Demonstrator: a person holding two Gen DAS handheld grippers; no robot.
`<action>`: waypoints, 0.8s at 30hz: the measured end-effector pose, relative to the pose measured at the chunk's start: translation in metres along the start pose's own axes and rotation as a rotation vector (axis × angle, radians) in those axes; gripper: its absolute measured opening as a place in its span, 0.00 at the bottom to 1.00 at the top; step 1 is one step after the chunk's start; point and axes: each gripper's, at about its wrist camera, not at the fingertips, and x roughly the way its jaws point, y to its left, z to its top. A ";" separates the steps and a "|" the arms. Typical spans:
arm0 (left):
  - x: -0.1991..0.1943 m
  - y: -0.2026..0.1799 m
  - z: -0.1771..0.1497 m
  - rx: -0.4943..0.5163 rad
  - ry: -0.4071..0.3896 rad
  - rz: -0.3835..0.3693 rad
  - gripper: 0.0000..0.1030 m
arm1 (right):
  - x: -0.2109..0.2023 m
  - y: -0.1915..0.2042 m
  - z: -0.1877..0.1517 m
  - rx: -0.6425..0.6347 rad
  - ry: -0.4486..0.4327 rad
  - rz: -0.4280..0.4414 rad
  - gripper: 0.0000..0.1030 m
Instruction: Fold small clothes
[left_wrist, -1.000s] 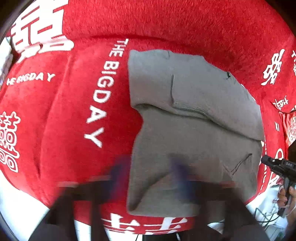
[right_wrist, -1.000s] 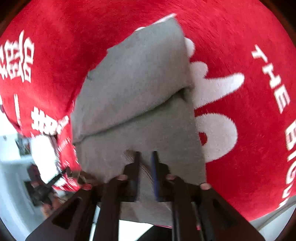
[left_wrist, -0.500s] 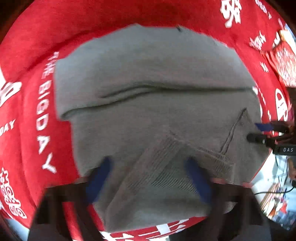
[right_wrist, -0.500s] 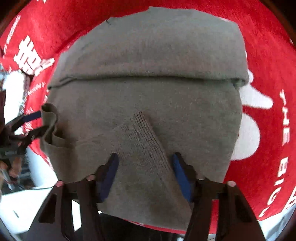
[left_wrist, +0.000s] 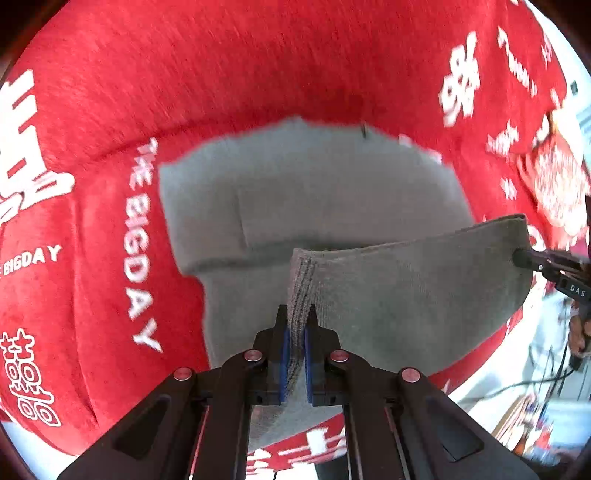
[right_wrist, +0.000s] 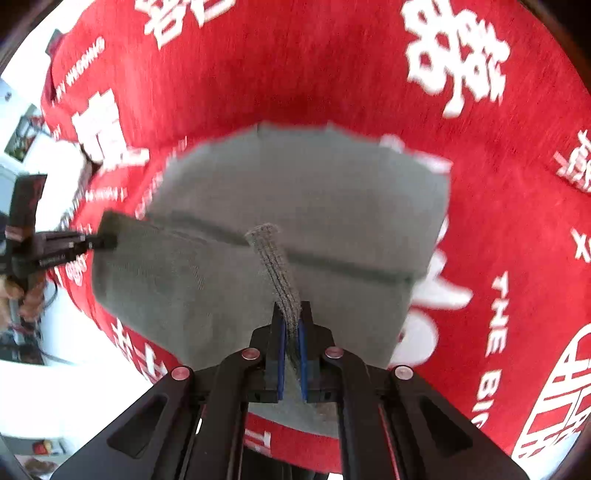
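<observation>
A red plush cloth printed with white lettering bears the partly folded grey garment.

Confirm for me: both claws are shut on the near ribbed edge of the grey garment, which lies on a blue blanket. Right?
Not quite. The blanket is red with white lettering, not blue, as both wrist views show. The rest holds: left claw and right claw each pinch the ribbed edge of the grey garment.

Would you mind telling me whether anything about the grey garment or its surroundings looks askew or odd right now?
Nothing stands out. The grey garment lies partly folded on the red cloth, its ribbed near edge pinched in the left tool and the right tool and raised evenly.
</observation>
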 end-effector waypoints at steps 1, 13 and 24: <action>-0.006 0.000 0.008 -0.010 -0.031 0.005 0.08 | -0.005 -0.003 0.009 0.000 -0.023 -0.004 0.06; 0.052 0.018 0.129 -0.140 -0.177 0.172 0.08 | 0.073 -0.061 0.122 0.109 -0.069 -0.029 0.06; 0.158 0.031 0.146 -0.237 -0.037 0.349 0.08 | 0.176 -0.108 0.123 0.234 0.066 -0.037 0.06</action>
